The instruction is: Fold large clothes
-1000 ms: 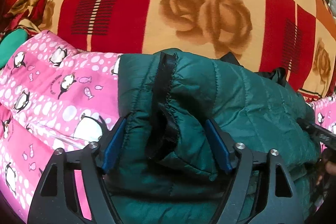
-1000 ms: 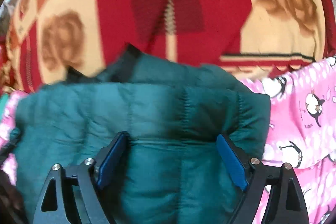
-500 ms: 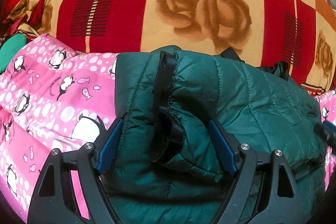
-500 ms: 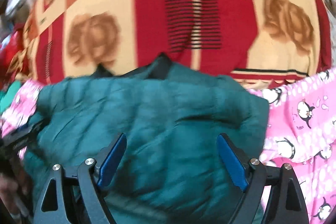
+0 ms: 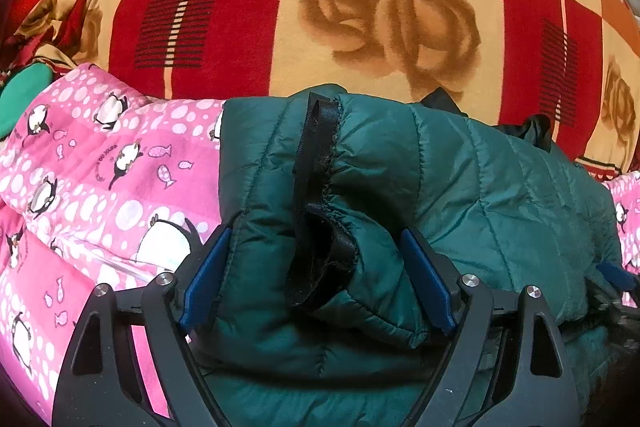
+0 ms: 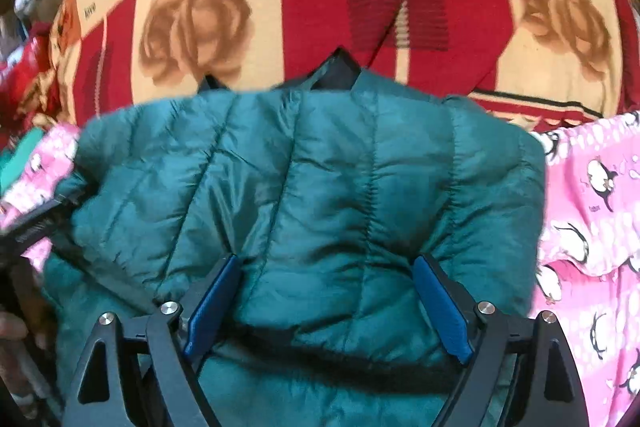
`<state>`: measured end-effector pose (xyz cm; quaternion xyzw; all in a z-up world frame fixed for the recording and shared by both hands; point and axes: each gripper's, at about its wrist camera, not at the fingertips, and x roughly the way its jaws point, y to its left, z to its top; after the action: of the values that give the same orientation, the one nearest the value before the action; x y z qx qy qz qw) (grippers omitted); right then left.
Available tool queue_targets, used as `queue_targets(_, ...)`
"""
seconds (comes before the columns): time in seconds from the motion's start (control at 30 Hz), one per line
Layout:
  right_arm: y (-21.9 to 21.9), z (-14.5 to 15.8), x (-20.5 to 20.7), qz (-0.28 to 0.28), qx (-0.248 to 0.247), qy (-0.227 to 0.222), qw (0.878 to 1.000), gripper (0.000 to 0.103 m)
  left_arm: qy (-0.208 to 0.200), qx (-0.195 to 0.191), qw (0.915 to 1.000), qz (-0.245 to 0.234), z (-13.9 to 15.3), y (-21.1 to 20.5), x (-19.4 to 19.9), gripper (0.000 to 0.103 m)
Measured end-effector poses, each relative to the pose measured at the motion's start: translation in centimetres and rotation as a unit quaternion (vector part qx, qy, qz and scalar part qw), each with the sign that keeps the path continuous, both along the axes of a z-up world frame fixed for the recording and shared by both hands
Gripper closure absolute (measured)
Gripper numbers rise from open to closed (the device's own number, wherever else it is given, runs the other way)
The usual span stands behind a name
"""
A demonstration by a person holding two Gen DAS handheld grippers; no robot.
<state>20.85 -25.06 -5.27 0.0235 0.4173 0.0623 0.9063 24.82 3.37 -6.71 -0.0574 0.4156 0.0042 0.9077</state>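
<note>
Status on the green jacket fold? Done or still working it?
Mostly folded: the green puffer jacket lies as a compact bundle on the pink penguin blanket. In hand: nothing clamped. The left gripper has just been opening, a sleeve cuff loose between its pads; the right gripper stands open over the jacket. Left: black lining pokes out at the far edge; tidy it.

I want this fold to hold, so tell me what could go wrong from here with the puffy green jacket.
1. The dark green quilted puffer jacket looks springy; with the left gripper, whose jaws have just been opening, letting go of the cuff fold, it may puff back open.
2. The black-lined sleeve cuff sits between the left fingers and could snag on withdrawal.
3. The pink penguin-print quilt underneath is lumpy, so the bundle may slump.
</note>
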Motion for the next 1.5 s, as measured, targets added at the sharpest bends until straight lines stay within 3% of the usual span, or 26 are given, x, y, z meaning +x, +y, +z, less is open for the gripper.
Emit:
queue_targets(0.13, -2.4, 0.9, -1.0, -0.033, -0.009, -0.018, 0.999, 0.016, 0.0, 0.0, 1.0, 0.0, 0.0, 0.0, 0.0, 0.018)
queue_targets(0.3, -4.2, -2.0, 0.2, -0.052, -0.006, 0.031, 0.998, 0.016, -0.002, 0.001, 1.0, -0.001, 0.0, 0.0, -0.1, 0.017)
queue_targets(0.5, -3.6, -1.2, -0.2, -0.057, -0.016, 0.027, 0.998, 0.016, -0.001, -0.009, 1.0, 0.0, 0.0, 0.3, -0.2, 0.017)
queue_targets(0.77, -5.0, -0.1, -4.6, -0.067, 0.015, 0.027, 0.997, 0.016, -0.017, -0.003, 0.9998, 0.011, 1.1, 0.3, -1.7, 0.017)
queue_targets(1.13, -6.2, -1.1, -11.2, -0.059, 0.009, 0.048, 0.997, 0.016, -0.044, 0.059, 0.9972, -0.017, 2.5, -1.1, -6.9, 0.017)
queue_targets(1.5, -6.1, -1.6, -15.0, -0.061, 0.0, 0.048, 0.997, 0.016, -0.045, 0.068, 0.9958, -0.043, 3.1, -2.2, -10.6, 0.017)
